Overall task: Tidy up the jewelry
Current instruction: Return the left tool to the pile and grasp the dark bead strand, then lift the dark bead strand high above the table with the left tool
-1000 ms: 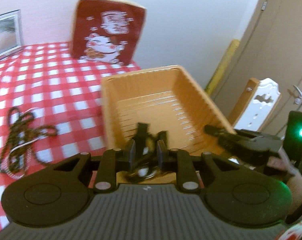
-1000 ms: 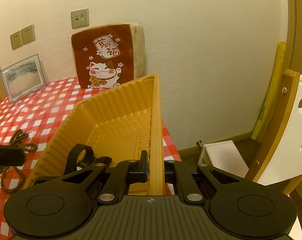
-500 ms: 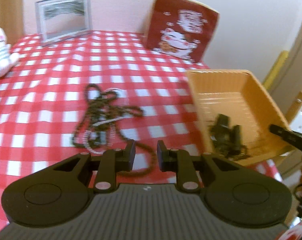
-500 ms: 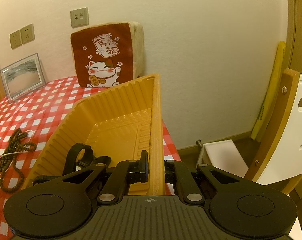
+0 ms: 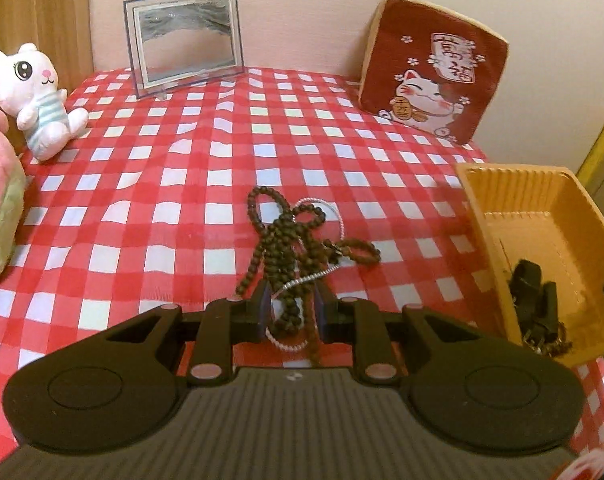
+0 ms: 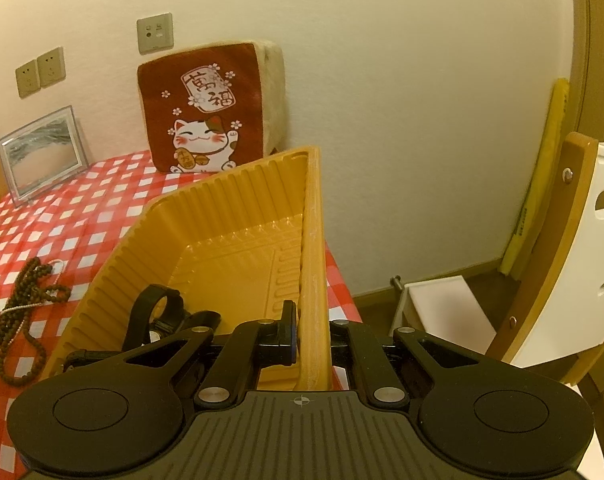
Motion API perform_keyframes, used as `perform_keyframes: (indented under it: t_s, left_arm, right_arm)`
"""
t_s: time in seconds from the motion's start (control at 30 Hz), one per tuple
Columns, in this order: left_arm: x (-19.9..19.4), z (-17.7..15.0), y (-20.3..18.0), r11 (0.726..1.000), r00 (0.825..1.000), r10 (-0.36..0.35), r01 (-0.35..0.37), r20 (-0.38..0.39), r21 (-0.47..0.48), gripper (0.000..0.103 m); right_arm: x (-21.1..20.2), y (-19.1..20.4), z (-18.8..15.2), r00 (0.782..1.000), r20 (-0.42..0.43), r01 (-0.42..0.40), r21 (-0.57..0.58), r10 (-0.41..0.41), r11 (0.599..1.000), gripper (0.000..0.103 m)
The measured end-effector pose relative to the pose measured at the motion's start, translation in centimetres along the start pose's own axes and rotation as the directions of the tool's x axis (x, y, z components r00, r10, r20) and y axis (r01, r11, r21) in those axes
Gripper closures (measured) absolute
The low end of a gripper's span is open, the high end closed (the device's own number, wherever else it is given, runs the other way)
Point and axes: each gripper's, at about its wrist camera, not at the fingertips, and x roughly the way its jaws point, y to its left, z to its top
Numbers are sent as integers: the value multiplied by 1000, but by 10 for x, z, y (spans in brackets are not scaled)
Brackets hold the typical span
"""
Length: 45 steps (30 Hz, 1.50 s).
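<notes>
While my left gripper point(image 5: 290, 312) hangs spread over the near end of the tangle, its jaws straddle the dark brown wooden bead strand point(image 5: 286, 240) and the thin silvery chain point(image 5: 313, 276) knotted through it, neither pinched yet; the bundle lies mid-table on the red-and-white checked tablecloth point(image 5: 142, 200), well left of the ribbed orange plastic tray point(image 5: 477, 204) at the table's right edge, where a black strap-like piece point(image 5: 531, 292) already sits. From the right wrist, my right gripper point(image 6: 310, 336) is clamped on the tray's right wall, steadying it, with the black piece in the near end and the beads out on the cloth to the left. I judge the step in hand to be picking up the bead tangle. Next I must settle lower, close on several strands together, lift clear so no loop drags, and carry it right over the tray rim.
</notes>
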Motion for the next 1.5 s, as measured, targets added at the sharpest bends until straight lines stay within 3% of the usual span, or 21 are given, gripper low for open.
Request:
perform_keyframes:
  t_s: [0.97, 1.3, 1.5]
  left_arm:
    - [107, 35, 5, 998, 990, 44, -39, -137, 40, 77]
    - [98, 37, 19, 998, 993, 53, -50, -107, 38, 96]
    - [63, 50, 39, 997, 997, 77, -76, -28, 14, 97]
  right_arm:
    - [8, 0, 3, 999, -29, 19, 4, -19, 1000, 98]
    - [8, 0, 3, 999, -34, 22, 3, -22, 1000, 98]
    - [9, -1, 3, 999, -34, 20, 5, -19, 1000, 98]
